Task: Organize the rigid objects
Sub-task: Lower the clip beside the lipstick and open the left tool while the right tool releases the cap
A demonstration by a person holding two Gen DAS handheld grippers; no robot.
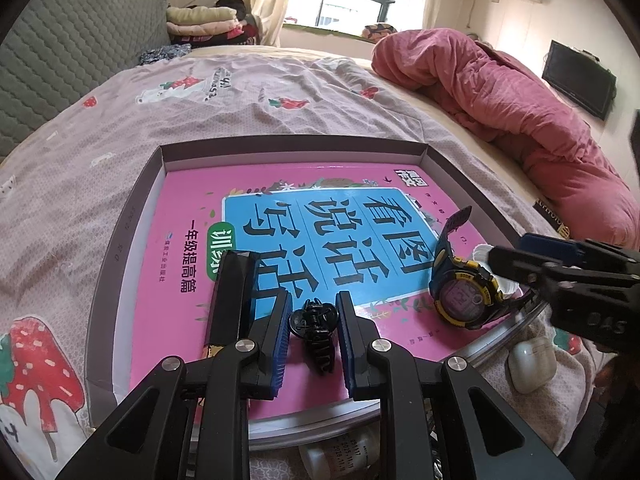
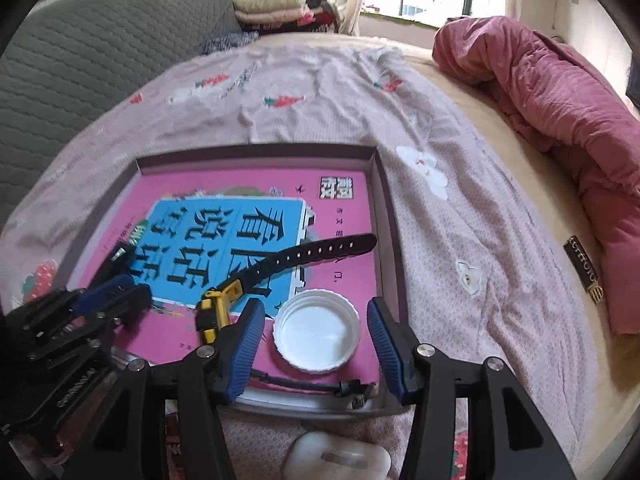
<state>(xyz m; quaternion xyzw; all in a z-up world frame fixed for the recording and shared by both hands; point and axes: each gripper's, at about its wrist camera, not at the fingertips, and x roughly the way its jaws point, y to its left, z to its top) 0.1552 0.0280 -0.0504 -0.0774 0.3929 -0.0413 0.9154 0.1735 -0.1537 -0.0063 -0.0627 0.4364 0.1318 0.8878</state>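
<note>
1. The left claw (image 1: 310, 344) is spread, and the black hair clip (image 1: 314, 334) lies right between its blue pads on the pink workbook (image 1: 192, 248). The clip's long axis runs roughly 12 to 6 o'clock, in line with the fingers, so closing would squeeze it across its narrow width. Neither pad clearly touches it.
2. The right claw (image 2: 316, 334) is also spread, straddling the white bottle cap (image 2: 316, 330), which sits open side up on the workbook near the tray's right wall. There is a clear gap on both sides of the cap.
3. The digital watch (image 1: 464, 300), yellow and dark blue, lies at about 2 o'clock from the left claw. In the right wrist view its case presses close against the right claw's left finger, with the strap running off toward 1 o'clock. It is probably the main obstacle if the cap is lifted.
4. A black lipstick tube (image 1: 230, 304) lies just left of the left claw's left finger, parallel to it.
5. All of these sit in a shallow cardboard tray (image 1: 132, 216) on the bed (image 1: 280, 100). A white earbud case (image 1: 532, 364) lies outside the tray's near edge, toward 4 o'clock.
6. Each claw is nearer its own item, so I judge no cross-reach is needed.
</note>
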